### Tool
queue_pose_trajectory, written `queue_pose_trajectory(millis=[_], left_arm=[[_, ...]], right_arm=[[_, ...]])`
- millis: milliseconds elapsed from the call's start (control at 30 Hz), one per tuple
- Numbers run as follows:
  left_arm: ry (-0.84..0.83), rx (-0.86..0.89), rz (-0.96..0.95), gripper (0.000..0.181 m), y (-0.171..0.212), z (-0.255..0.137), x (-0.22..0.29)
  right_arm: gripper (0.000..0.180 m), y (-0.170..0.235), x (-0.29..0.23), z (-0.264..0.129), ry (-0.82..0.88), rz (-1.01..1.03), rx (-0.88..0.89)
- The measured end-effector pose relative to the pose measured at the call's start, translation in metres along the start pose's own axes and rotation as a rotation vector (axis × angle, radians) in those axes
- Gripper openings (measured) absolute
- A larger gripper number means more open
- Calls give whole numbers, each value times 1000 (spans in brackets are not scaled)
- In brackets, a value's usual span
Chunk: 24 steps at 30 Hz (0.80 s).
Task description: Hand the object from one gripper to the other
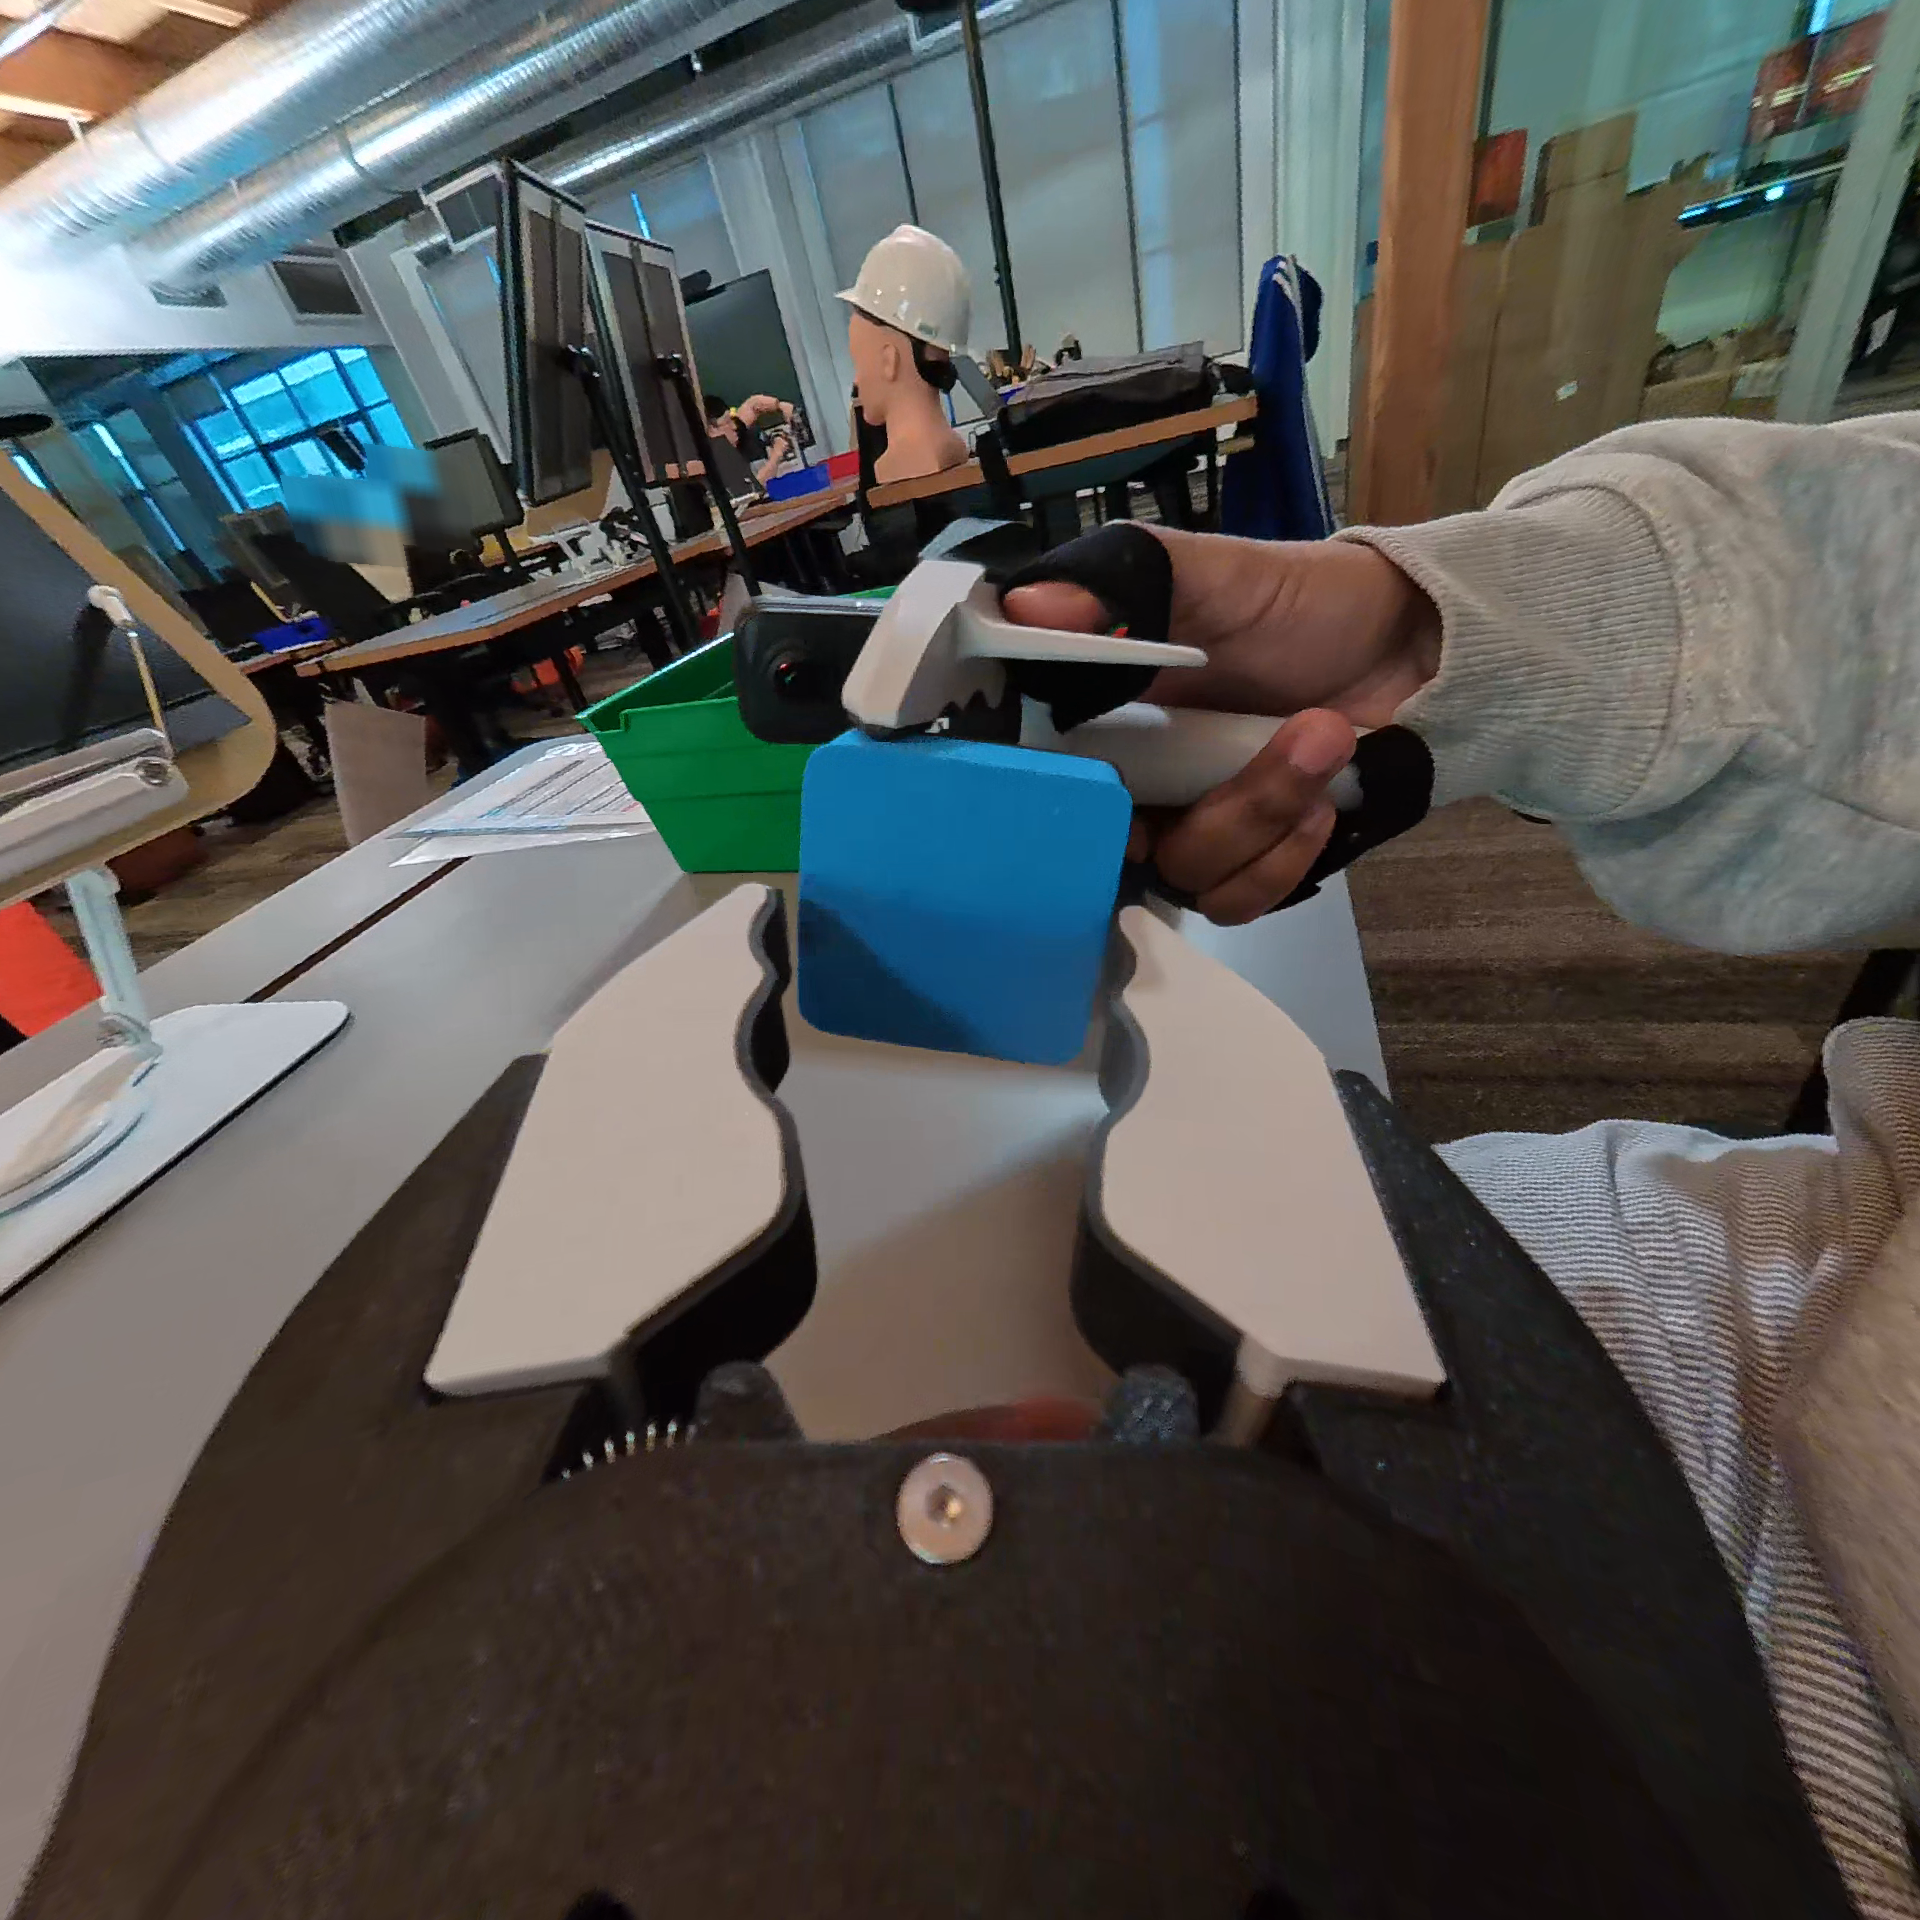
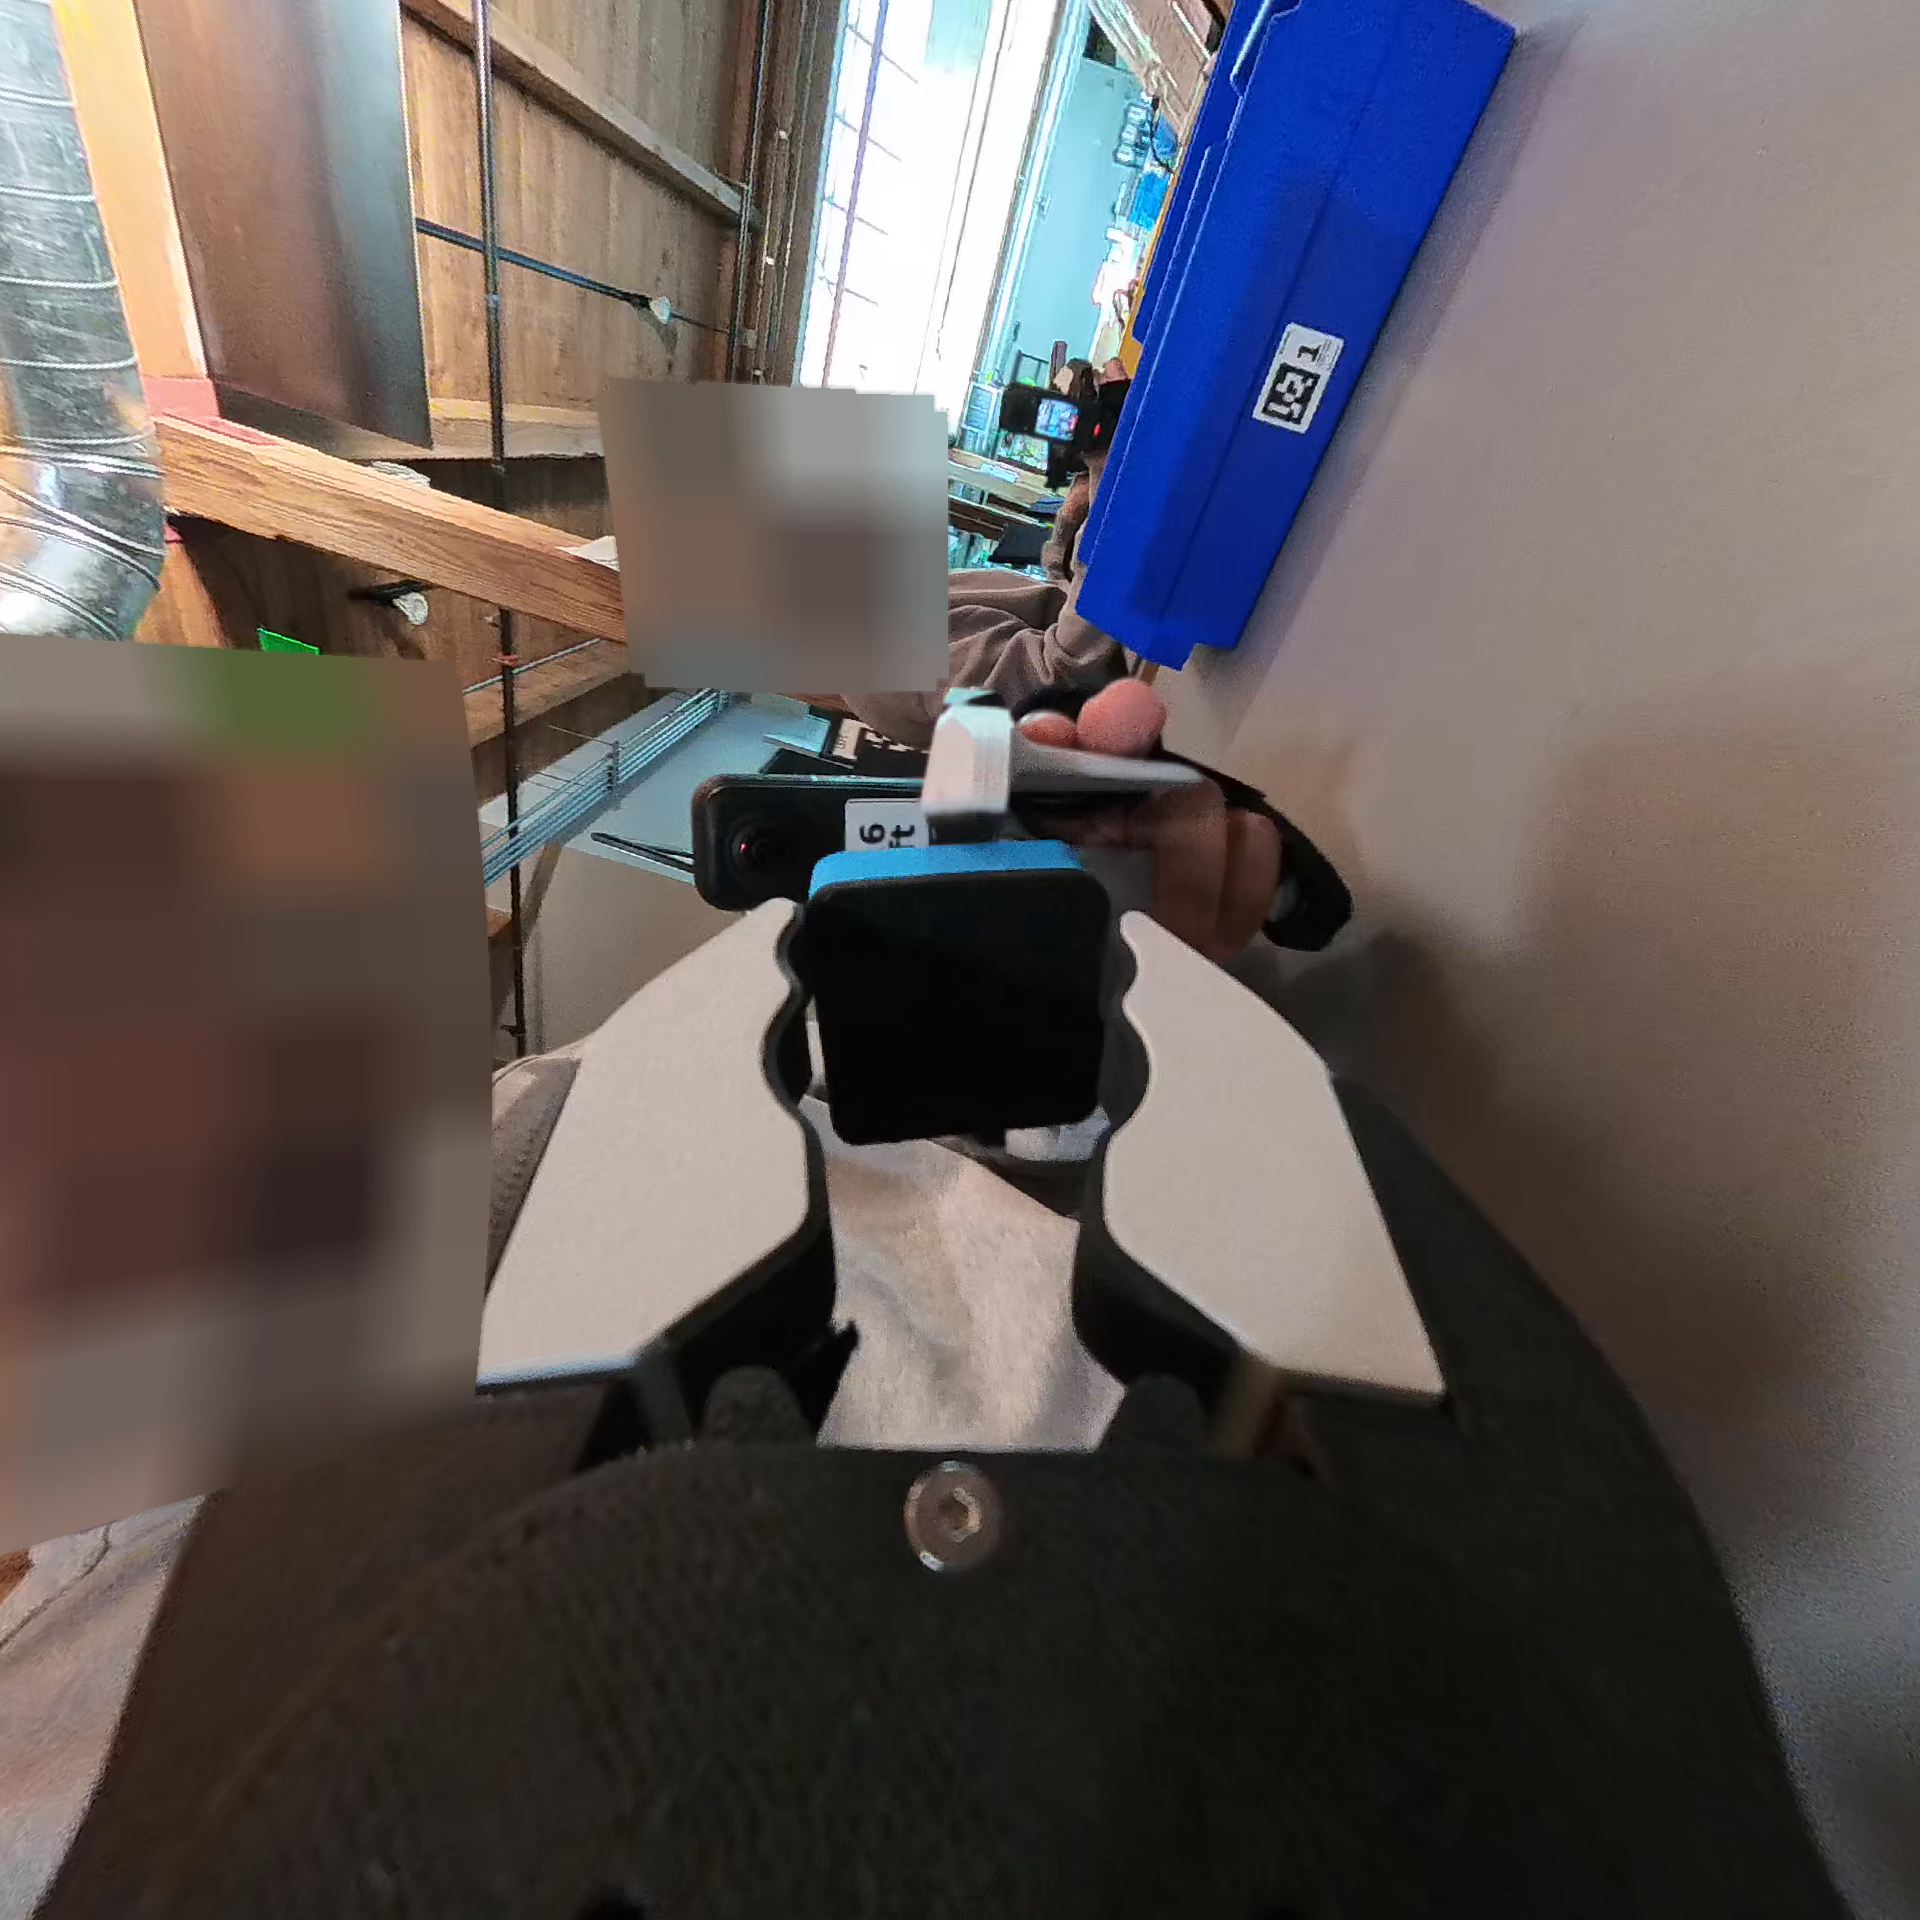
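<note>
Sitting between both pairs of jaws at once, the blue block hangs above the desk, mid-handover. The left gripper and right gripper each appear clamped on it, face to face. Next, I judge, one must release while the other holds firm.

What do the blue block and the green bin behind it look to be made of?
Blue block: likely foam or soft rubber; matte, no glare, rounded corners, with a black face in the right wrist view. Green bin: seemingly hard moulded plastic; smooth, faintly glossy walls with a crisp rim.
</note>
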<state>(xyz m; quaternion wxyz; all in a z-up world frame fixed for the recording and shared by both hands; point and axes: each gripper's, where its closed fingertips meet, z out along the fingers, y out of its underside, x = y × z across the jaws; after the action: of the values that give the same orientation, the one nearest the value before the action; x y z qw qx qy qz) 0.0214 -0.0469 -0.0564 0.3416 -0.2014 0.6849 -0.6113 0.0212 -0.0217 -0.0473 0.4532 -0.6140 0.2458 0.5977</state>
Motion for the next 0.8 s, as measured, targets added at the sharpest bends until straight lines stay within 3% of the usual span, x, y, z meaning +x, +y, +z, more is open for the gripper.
queue_pose_trajectory(millis=[233, 400, 633, 800], left_arm=[[16, 4, -32, 56, -1, -1, 0], [11, 15, -165, 55, 0, -3, -10], [152, 96, -634, 55, -2, -8, -22], [430, 228, -1159, 55, -7, -18, -27]], right_arm=[[56, -6, 0, 0, 4, -87, 42], [73, -30, -20, -10, -7, -303, 210], [65, -25, -28, -8, 160, -778, 174], [78, -16, -21, 0, 395, -1395, 87]])
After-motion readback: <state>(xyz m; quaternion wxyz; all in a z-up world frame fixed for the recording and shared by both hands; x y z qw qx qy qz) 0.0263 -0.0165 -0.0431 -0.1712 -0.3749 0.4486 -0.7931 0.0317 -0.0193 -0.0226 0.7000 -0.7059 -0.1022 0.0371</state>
